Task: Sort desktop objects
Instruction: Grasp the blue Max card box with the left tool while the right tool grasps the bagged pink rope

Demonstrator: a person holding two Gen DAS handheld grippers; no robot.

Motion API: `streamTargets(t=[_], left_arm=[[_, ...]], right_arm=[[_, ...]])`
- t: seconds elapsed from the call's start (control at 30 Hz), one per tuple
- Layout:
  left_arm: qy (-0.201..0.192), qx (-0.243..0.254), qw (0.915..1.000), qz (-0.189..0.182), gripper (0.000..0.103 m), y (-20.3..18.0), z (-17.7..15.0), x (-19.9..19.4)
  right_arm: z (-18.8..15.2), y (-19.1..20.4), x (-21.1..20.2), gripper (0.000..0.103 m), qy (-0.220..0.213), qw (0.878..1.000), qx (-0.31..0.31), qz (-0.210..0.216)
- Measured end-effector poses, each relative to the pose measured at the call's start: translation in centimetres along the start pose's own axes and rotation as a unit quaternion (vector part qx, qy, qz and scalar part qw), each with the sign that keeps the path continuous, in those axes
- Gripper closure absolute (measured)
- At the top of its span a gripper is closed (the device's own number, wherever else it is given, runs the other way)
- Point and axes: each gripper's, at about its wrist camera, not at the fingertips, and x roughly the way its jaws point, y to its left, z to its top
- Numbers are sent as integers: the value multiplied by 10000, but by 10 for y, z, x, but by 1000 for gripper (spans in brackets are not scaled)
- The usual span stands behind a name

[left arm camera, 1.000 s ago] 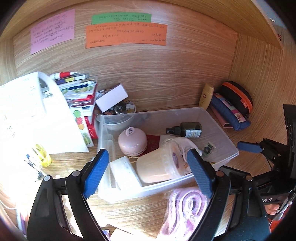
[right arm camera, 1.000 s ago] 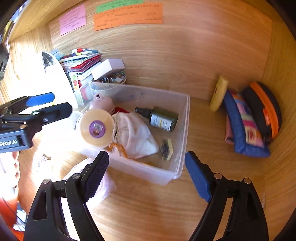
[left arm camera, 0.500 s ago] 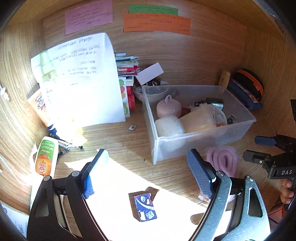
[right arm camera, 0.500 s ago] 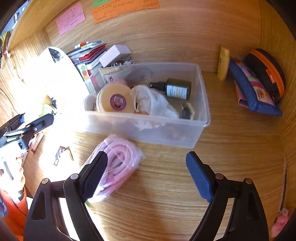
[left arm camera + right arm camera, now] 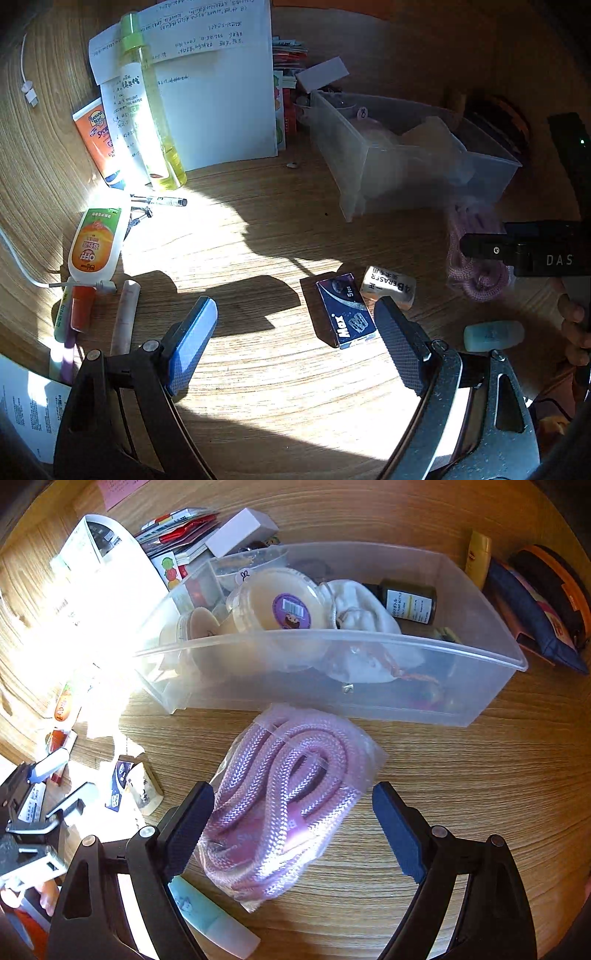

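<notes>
Desktop objects are split between the clear plastic bin (image 5: 461, 698), at twelve o'clock in the right wrist view, and the wooden tabletop (image 5: 461, 782). A bagged pink rope (image 5: 284, 805) lies just before the bin, between the right gripper (image 5: 293, 834) fingers, spread apart and not touching it. The left gripper (image 5: 295, 343) fingers stand apart over bare wood, with a blue Max box (image 5: 345, 310) and an eraser (image 5: 388, 286) at two o'clock.

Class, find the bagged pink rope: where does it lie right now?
In the right wrist view the pink rope lies on the desk just in front of the clear bin, between the right gripper's open fingers.
</notes>
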Motion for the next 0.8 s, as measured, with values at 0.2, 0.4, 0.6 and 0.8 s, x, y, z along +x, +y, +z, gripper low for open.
streamTargets(t=[0.2, 0.4, 0.6, 0.8], left_arm=[[153, 165, 9997, -74, 16, -4, -7, 8], [338, 199, 9989, -241, 15, -6, -3, 22], [454, 284, 9980, -344, 16, -14, 3, 28], [430, 477, 9975, -292, 16, -16, 3, 30]], right_arm=[[1, 15, 14, 9, 85, 9997, -8, -240], [-2, 28, 21, 5, 51, 9981, -352, -499], [-9, 32, 23, 5, -82, 9954, -808, -512], [-16, 25, 18, 11, -146, 9940, -998, -426]])
